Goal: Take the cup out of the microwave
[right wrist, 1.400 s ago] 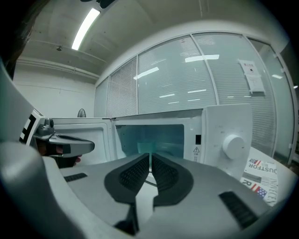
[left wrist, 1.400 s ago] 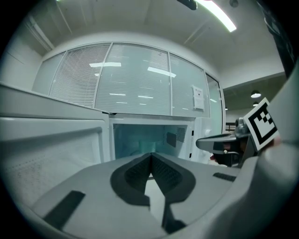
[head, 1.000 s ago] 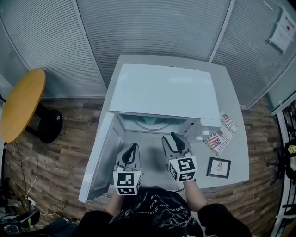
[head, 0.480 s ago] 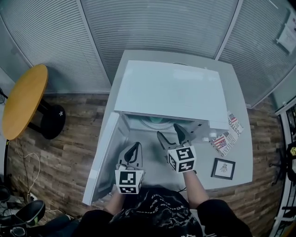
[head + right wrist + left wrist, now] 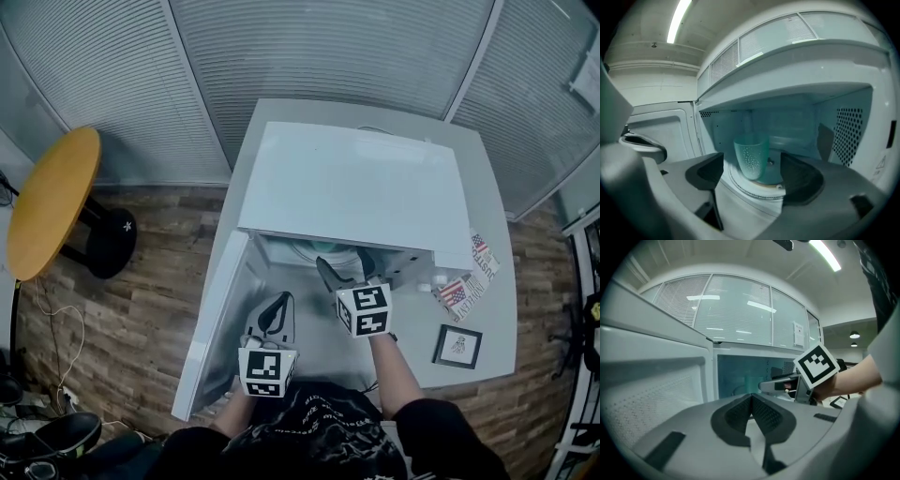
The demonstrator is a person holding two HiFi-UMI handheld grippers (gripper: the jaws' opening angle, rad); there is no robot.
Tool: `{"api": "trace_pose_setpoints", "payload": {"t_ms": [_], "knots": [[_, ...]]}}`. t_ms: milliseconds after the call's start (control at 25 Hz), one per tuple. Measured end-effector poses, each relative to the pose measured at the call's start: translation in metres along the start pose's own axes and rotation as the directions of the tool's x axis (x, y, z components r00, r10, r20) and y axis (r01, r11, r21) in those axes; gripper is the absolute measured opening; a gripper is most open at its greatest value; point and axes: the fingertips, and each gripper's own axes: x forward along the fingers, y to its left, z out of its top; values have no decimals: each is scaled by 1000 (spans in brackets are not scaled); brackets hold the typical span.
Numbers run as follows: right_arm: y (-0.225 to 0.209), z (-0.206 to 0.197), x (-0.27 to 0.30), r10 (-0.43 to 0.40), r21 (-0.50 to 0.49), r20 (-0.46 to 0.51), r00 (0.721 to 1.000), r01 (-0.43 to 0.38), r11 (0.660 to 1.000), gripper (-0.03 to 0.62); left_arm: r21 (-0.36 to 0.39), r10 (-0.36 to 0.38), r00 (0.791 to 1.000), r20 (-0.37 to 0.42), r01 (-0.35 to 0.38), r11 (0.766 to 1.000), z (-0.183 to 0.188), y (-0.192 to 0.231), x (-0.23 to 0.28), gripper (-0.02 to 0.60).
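While the microwave (image 5: 356, 187) stands with its door (image 5: 217, 319) swung open, the right gripper (image 5: 343, 262) sits nearer the mouth than a second ago. Its jaws have just been opening and are now wide and empty. The left gripper (image 5: 277, 302) hangs back, jaws together. The cup (image 5: 751, 155) is upright on the turntable (image 5: 752, 189) inside, untouched; a grasp is likely next.
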Motion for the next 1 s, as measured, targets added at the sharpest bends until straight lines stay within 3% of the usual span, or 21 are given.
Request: {"api": "trace_pose_setpoints", "payload": {"t_ms": [1000], "knots": [[1,5,55,24,-37,-20,1000,-25,999,377,9,-39,998,-52,39,999,-10,0,7,6]]}}
